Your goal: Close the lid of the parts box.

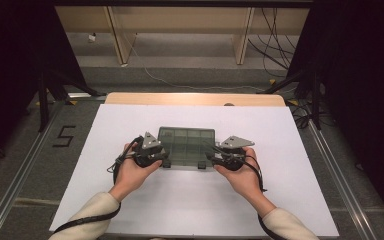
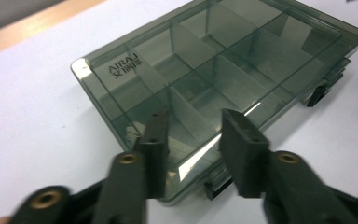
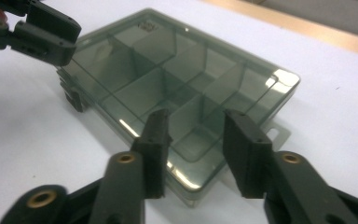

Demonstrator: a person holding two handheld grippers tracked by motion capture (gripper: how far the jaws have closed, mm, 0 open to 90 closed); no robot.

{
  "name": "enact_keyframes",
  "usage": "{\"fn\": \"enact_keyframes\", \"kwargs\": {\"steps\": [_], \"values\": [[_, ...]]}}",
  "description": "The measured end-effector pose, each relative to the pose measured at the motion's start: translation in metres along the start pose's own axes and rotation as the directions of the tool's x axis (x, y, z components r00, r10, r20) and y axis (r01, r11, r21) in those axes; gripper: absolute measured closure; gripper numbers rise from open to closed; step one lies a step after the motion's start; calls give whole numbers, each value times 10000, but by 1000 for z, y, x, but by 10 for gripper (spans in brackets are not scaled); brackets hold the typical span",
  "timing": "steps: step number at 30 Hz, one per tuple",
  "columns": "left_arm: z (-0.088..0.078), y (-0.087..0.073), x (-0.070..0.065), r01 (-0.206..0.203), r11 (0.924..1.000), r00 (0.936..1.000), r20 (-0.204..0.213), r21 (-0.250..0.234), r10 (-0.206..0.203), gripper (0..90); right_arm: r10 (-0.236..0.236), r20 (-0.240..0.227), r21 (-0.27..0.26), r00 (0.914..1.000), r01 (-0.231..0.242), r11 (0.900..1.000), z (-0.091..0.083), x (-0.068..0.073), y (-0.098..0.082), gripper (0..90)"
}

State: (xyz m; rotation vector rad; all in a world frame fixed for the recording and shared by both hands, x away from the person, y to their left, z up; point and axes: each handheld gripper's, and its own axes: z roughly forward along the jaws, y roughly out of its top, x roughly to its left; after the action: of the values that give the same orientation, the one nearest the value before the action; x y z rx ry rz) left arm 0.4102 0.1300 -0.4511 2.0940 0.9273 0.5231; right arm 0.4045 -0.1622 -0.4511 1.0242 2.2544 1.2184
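Wooden table [image 1: 130, 98], white sheet [image 1: 190, 210], smoky compartment box [image 1: 186, 145]

The organizer box [image 2: 214, 88] near corner is hidden behind the left tongs [image 2: 193, 154].

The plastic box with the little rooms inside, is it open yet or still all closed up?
Still closed. The smoky box lies flat on the white table with its lid down and the latches on its near edge look shut. The left hand-held gripper and right hand-held gripper hover at its near corners, jaws apart, gripping nothing. Unlatching and lifting the lid probably come next.
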Motion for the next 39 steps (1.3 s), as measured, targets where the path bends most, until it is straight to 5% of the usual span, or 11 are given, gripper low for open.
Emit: {"fn": "enact_keyframes", "kwargs": {"steps": [5, 13, 19, 39], "values": [[-15, 0, 1, -282, 9994, 9996, 24, -210, 282, 458, -57, -55, -544, 10000, 54, 9985, -13, -3, 0, 510], [-30, -10, -7, 294, 9951, 9994, 227, -942, -273, 195, -191, -219, -1075, 9996, 166, 9941, -30, -5, -6, 375], [-42, -15, -5, 49, 9949, 9999, 145, -1003, -34, 50, -193, -252, -1566, 9995, 151, 9875, -42, -8, -12, 308], [-64, -36, 2, 359, 9911, 9993, -21, -1283, -365, 18, -52, -90, -1623, 9999, 37, 9867, -72, -10, -33, 248]]}}
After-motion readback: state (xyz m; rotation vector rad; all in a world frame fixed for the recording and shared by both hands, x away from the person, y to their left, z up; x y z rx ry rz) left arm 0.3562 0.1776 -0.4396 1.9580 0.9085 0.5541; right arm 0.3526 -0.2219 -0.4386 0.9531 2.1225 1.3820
